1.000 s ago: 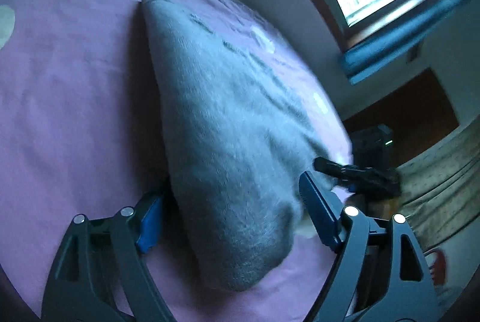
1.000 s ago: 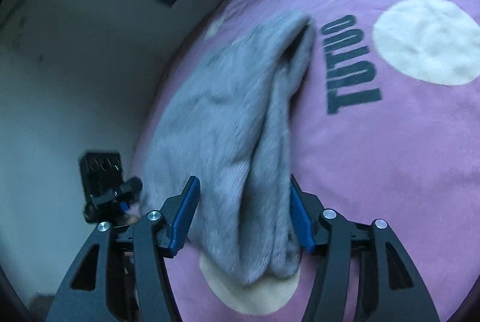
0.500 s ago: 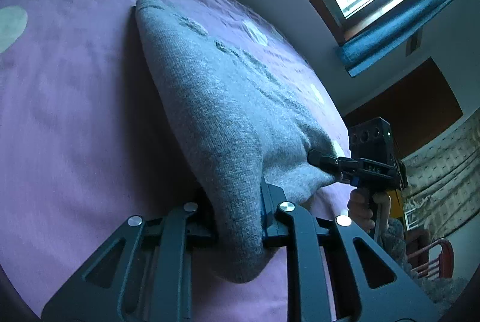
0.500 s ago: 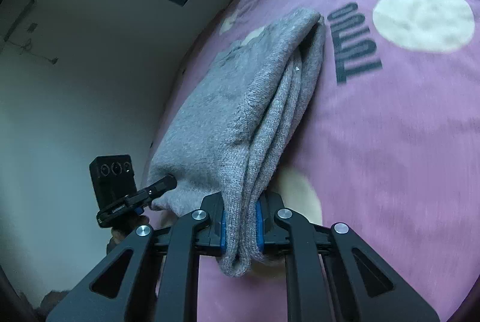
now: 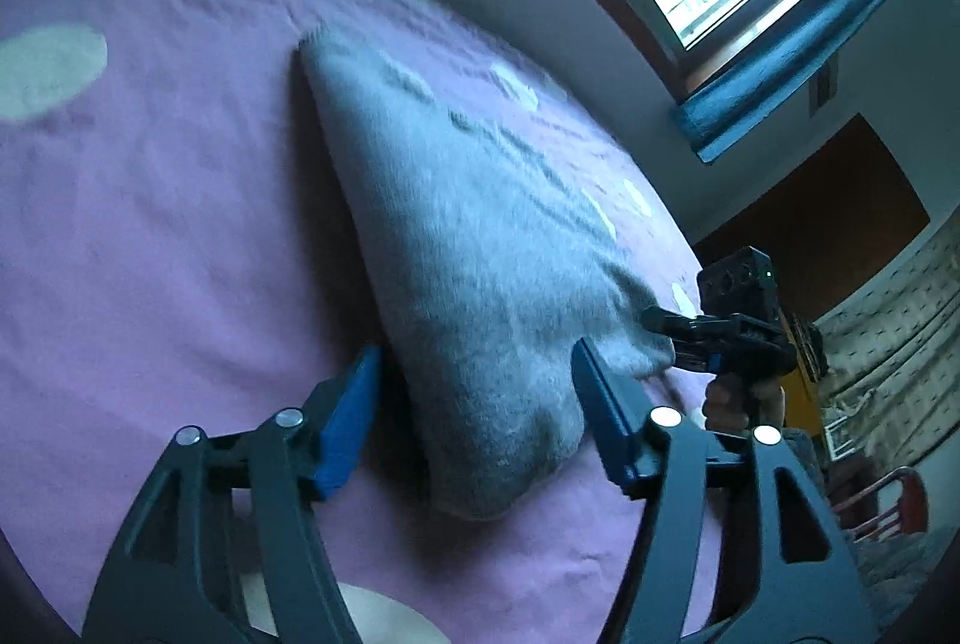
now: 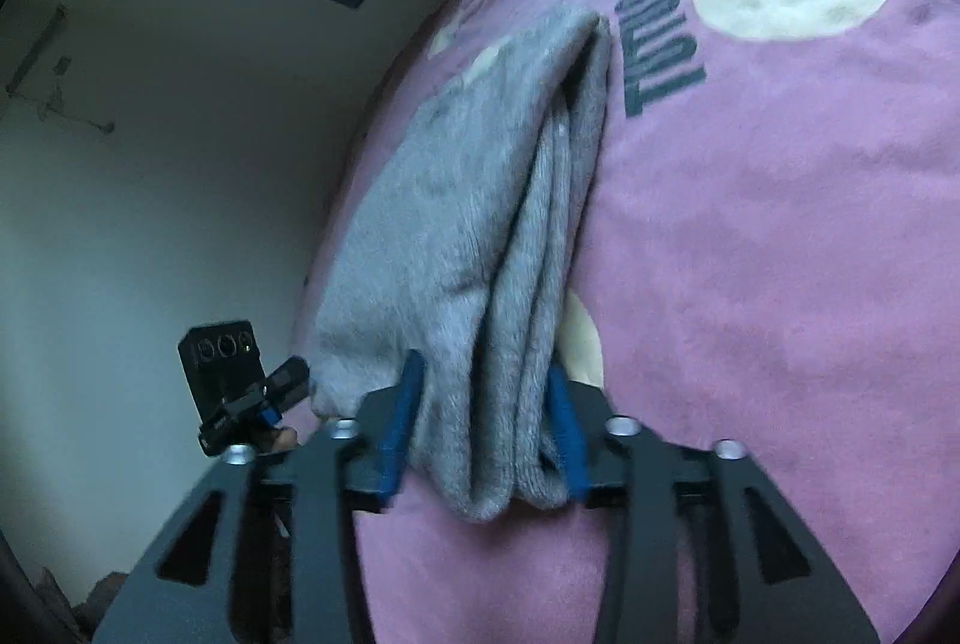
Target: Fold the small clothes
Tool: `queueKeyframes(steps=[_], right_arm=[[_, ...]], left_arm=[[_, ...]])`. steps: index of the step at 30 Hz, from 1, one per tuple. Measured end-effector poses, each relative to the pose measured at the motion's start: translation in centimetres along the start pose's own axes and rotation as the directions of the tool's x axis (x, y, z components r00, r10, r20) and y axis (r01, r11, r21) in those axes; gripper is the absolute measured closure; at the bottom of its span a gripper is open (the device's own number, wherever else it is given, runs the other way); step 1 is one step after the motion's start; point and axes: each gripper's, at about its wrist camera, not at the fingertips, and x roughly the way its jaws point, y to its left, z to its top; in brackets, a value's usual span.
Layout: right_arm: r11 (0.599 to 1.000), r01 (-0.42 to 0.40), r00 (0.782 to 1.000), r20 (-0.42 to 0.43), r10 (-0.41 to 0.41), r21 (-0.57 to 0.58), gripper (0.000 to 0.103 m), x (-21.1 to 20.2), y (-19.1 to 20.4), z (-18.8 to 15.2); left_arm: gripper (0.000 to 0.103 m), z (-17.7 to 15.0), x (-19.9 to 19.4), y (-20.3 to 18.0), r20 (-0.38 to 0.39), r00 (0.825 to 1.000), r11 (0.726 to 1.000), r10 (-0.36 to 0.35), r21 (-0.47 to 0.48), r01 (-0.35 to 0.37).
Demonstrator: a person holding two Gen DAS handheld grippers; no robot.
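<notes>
The folded grey garment is lying lengthwise toward eleven o'clock on the pink blanket; left gripper and right gripper are just opening, released, straddling its near corners.

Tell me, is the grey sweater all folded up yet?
Partly. The grey sweater already lies doubled in layers on the purple blanket. Both the left gripper and the right gripper have just been opening their jaws, each with a sweater end lying loose between them. It is still long, so another fold probably remains.
</notes>
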Motion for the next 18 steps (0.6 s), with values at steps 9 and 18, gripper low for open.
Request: queueKeyframes(steps=[9, 18], right_arm=[[0.996, 0.084, 0.996, 0.033, -0.084, 0.006, 0.069, 1.7, -0.2, 1.9], [0.998, 0.063, 0.997, 0.032, -0.064, 0.013, 0.068, 1.5, -0.5, 2.6]], left_arm=[[0.058, 1.1, 3.4, 1.5, -0.040, 0.998, 0.998, 0.053, -0.032, -0.054], [0.050, 1.7, 2.7, 1.7, -0.017, 0.999, 0.999, 0.042, -0.029, -0.043]])
